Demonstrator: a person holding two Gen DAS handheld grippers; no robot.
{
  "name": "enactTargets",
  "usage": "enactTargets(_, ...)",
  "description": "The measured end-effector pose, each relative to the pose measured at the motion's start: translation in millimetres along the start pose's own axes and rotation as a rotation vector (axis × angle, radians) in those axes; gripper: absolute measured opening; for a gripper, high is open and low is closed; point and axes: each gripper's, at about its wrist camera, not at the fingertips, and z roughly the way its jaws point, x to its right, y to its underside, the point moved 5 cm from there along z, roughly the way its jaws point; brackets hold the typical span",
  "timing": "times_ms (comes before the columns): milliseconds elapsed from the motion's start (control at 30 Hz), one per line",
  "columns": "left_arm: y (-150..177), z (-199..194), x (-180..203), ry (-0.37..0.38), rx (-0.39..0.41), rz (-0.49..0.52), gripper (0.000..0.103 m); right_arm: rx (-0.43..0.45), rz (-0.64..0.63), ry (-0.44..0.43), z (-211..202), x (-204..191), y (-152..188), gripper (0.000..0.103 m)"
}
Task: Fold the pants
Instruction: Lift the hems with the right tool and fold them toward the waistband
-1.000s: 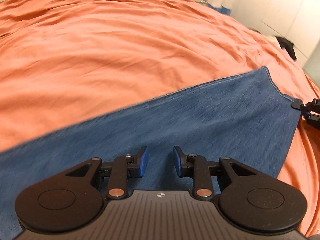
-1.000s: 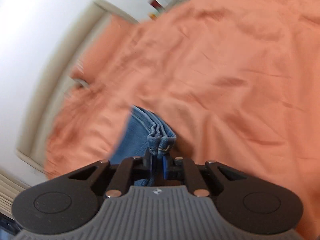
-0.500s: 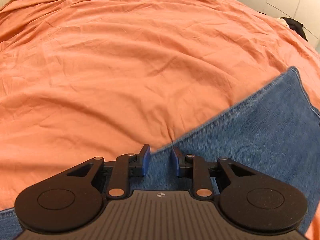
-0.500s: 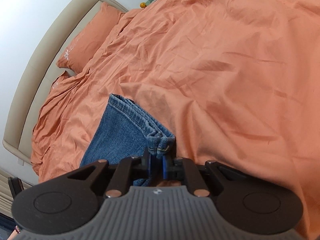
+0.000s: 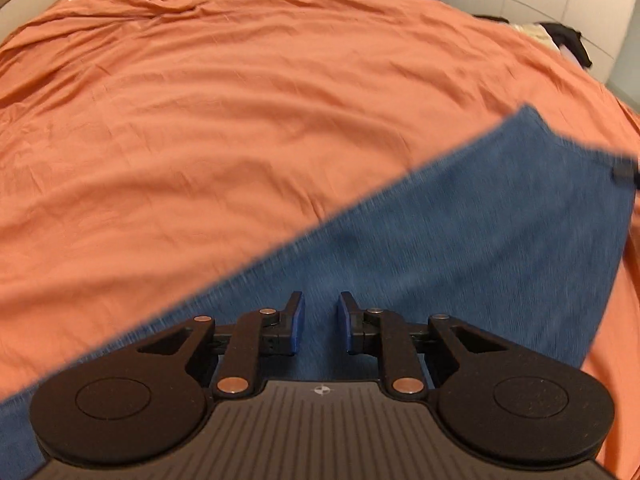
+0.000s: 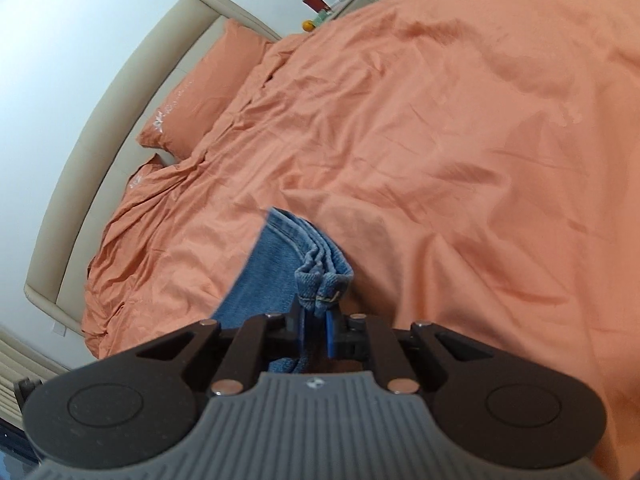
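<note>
Right wrist view: the right claw (image 6: pixel 316 322) pinches the thick stitched hem of the blue denim pants (image 6: pixel 276 264), which hang leftward over wrinkled orange bedding (image 6: pixel 460 140). Left claw (image 5: pixel 321 322), jaws closing with nothing pressed, hovers above flat denim.

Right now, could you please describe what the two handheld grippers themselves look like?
Both look alike. The left gripper has black linkage arms on two round black discs, copper-coloured pivot pins, blue pads on the jaws, and a ribbed dark grey body with a small round emblem. The right gripper has the same build, its ribbed body looking lighter grey. No cables or sleeves show.
</note>
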Motion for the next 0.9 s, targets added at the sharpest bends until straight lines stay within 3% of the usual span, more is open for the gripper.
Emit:
enactTargets(267,27,-3,36,0.108,0.016,-0.047,0.010,0.047,-0.182,-0.046,-30,-77,-13,0.004)
enactTargets(433,58,-26,56,0.200,0.018,-0.062,0.010,0.067,-0.336,-0.085,-47,-147,-7,0.004)
enactTargets(500,72,-40,57,0.200,0.027,-0.050,0.010,0.073,-0.390,-0.106,-50,-176,-1,0.004)
enactTargets(600,90,-68,43,0.257,0.034,-0.082,0.015,0.087,-0.462,-0.145,-55,-219,13,0.004)
enactTargets(733,104,-125,1,0.197,0.114,-0.120,0.016,0.085,-0.528,-0.202,-55,-278,40,0.004)
enactTargets(900,119,-194,-72,0.104,0.208,-0.231,0.016,0.040,-0.604,-0.276,-40,-347,97,0.004)
